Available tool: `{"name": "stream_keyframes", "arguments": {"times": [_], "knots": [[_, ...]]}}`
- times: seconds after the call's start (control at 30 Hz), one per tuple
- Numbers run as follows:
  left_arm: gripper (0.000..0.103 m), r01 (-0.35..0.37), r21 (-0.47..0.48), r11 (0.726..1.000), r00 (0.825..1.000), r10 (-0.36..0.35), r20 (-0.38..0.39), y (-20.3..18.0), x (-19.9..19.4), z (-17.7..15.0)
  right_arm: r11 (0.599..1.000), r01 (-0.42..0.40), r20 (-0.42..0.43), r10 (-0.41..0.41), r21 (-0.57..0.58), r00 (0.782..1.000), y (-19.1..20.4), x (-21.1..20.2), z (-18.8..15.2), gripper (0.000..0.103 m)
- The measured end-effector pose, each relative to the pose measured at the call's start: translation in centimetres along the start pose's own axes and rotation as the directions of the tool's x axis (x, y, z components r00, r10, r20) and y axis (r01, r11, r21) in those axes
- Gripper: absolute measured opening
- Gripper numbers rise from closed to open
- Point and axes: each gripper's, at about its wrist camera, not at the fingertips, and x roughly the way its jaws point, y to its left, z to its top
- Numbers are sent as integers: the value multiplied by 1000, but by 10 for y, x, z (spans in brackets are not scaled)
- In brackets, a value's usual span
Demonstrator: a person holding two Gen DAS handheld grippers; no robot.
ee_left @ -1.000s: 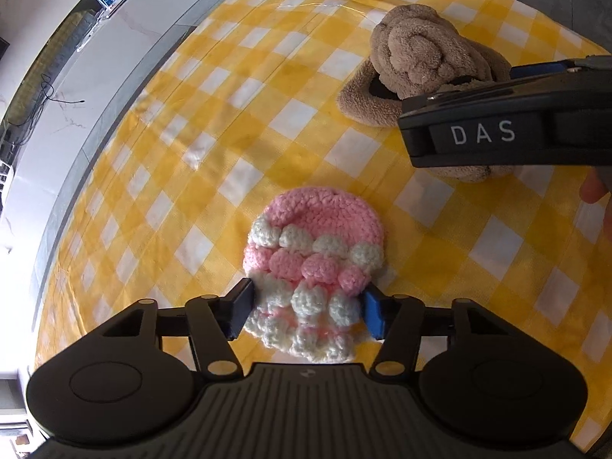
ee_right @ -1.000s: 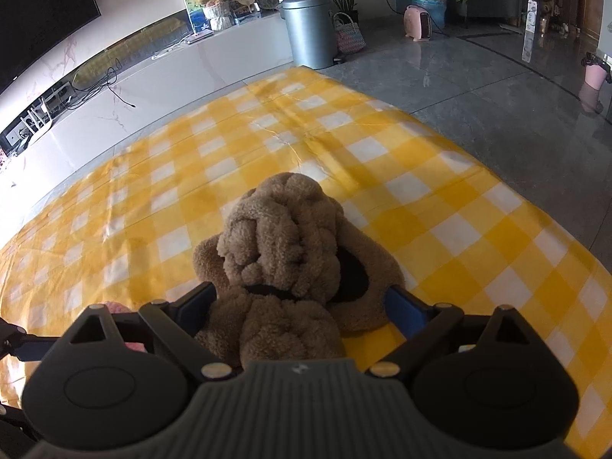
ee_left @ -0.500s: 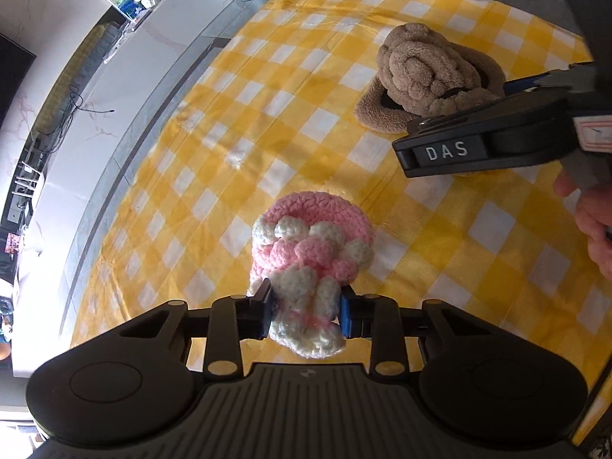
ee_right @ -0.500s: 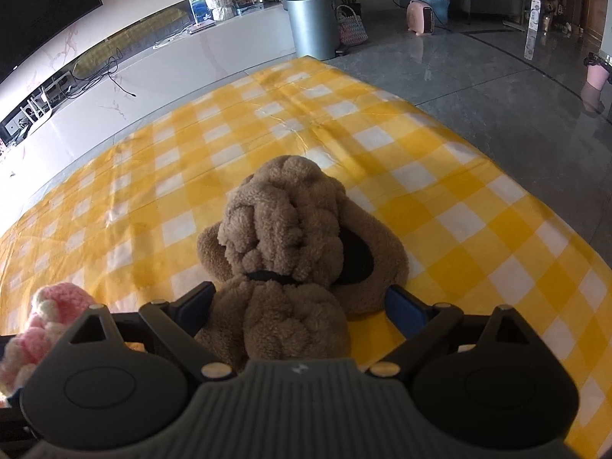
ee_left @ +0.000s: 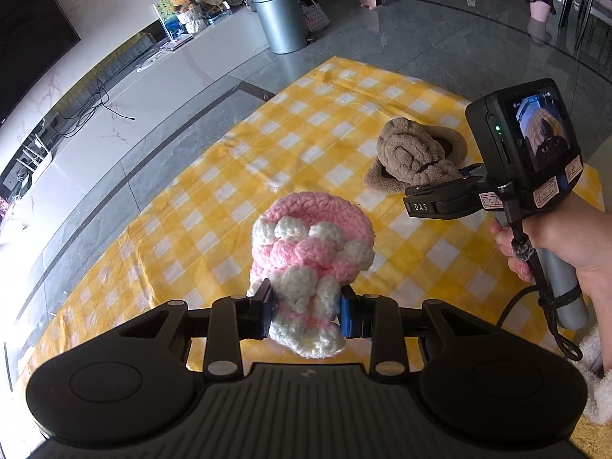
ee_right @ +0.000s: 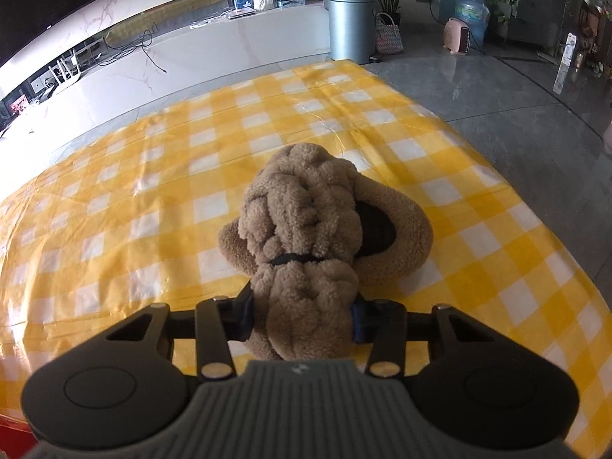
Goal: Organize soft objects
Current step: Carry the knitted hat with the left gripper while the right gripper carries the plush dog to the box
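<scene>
My left gripper (ee_left: 306, 315) is shut on a pink and white crocheted hat (ee_left: 311, 244) and holds it in the air above the yellow checked tablecloth (ee_left: 214, 206). My right gripper (ee_right: 302, 319) is shut on the near end of a brown fleecy plush hat (ee_right: 306, 229), which rests on the tablecloth (ee_right: 153, 191). In the left wrist view the brown hat (ee_left: 413, 153) lies at the right, with the right gripper (ee_left: 440, 195) and the hand holding it beside it.
The cloth's far edge meets grey floor. A grey bin (ee_right: 350, 25) and a white low cabinet (ee_right: 191, 57) stand beyond it. A red object (ee_right: 11, 436) shows at the lower left of the right wrist view.
My left gripper closed on the pink hat and lifted it off the cloth. My right gripper closed on the near end of the brown hat.
</scene>
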Motion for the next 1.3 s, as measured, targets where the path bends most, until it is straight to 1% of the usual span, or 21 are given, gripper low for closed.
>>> {"name": "stream_keyframes", "arguments": {"times": [0.1,0.23,0.33,0.4,0.5,0.53,0.57,0.7,0.77,0.87,0.93,0.97,1.0,1.07,1.1,1.13,1.17,1.2,1.23,1.3], "knots": [[37,9,-38,999,999,-8,35,13,-17,-6,1000,-11,7,10,22,1000,-5,-4,-1,44],[37,27,-112,993,997,-19,70,33,-32,-15,993,-92,40,89,78,995,-17,-21,-1,44],[37,25,-160,987,997,-12,82,44,-44,-26,979,-163,91,153,123,984,-23,-39,2,44],[37,25,-188,982,995,-6,100,52,-54,-35,968,-211,129,194,134,972,-23,-53,3,44],[37,-9,-215,977,991,36,125,58,-71,-52,962,-240,179,215,133,960,-17,-74,5,44],[37,-16,-224,975,990,46,133,60,-77,-59,959,-255,197,228,125,954,-15,-82,5,44],[37,-13,-239,971,989,48,140,64,-82,-66,952,-282,219,252,117,943,-13,-91,5,44],[37,22,-317,948,985,34,169,80,-103,-96,924,-375,276,341,78,898,1,-124,3,44],[37,28,-347,938,983,38,181,90,-113,-110,914,-406,294,381,25,876,17,-141,2,44],[37,51,-398,916,977,38,212,103,-128,-132,891,-447,308,449,-83,839,50,-166,-1,44],[37,57,-445,894,970,56,238,111,-139,-151,866,-477,297,500,-149,814,75,-179,-5,44],[37,61,-465,883,966,66,252,116,-142,-161,845,-501,285,535,-188,795,91,-187,-9,44],[37,76,-494,866,962,66,265,122,-145,-171,820,-529,266,571,-219,776,105,-194,-13,44],[37,131,-560,818,956,46,291,137,-148,-196,768,-585,221,637,-260,739,129,-209,-18,44],[37,148,-586,796,954,42,298,143,-146,-208,738,-611,203,670,-287,714,141,-217,-20,44],[37,151,-619,771,953,52,297,150,-146,-222,712,-631,186,696,-309,694,151,-224,-23,44],[37,144,-642,753,952,70,297,155,-146,-233,691,-647,166,714,-322,680,160,-230,-25,44],[37,141,-655,742,948,89,305,158,-146,-243,672,-660,143,729,-336,669,169,-235,-27,45],[37,141,-668,731,943,106,315,162,-147,-254,657,-666,116,738,-353,665,179,-239,-31,45],[37,143,-691,709,942,116,314,169,-144,-268,641,-665,59,736,-384,675,199,-242,-38,45]]}}
